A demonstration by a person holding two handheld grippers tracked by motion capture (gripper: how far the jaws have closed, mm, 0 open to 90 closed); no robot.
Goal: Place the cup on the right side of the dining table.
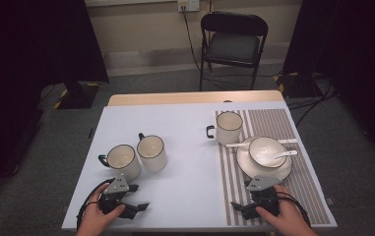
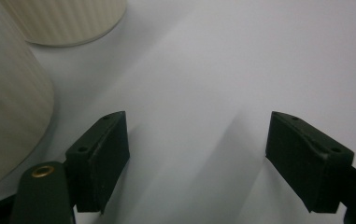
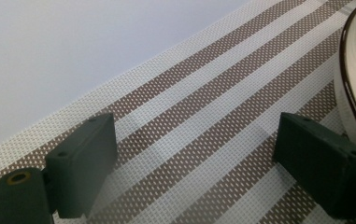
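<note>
Left edge of the table (image 1: 185, 162): left tongs (image 1: 126, 194) held low in the person's left hand (image 1: 96, 216), jaws spread wide with nothing between them. In the left gripper view the left tongs (image 2: 196, 158) look over bare white tabletop, with a ribbed cream mug wall close on the left of that view.

Just beyond the left tongs stands the nearer cream mug (image 1: 122, 161), handle to the left, upright and empty. Beside it, touching or nearly so, a second mug (image 1: 152, 153), handle to the rear.

Moving right: a third mug (image 1: 228, 127) sits at the far left corner of the striped placemat (image 1: 308, 191), handle to the left. Right of and nearer than it, a bowl (image 1: 265, 150) rests on a saucer plate (image 1: 246, 169), a white spoon (image 1: 278, 156) lying in the bowl; another utensil lies across behind the bowl, too small to name.

Right tongs (image 1: 256, 189) in the right hand (image 1: 286, 219), just short of the plate's near rim. In the right gripper view the right tongs (image 3: 196, 165) gape open over the mat, plate rim at that view's right edge.

Judgement: start position, nothing grasped yet. Likely next: left tongs ease forward to the nearer mug, one jaw inside the rim, one outside the wall, then close. Watch the neighbouring mug, which stands very close.
</note>
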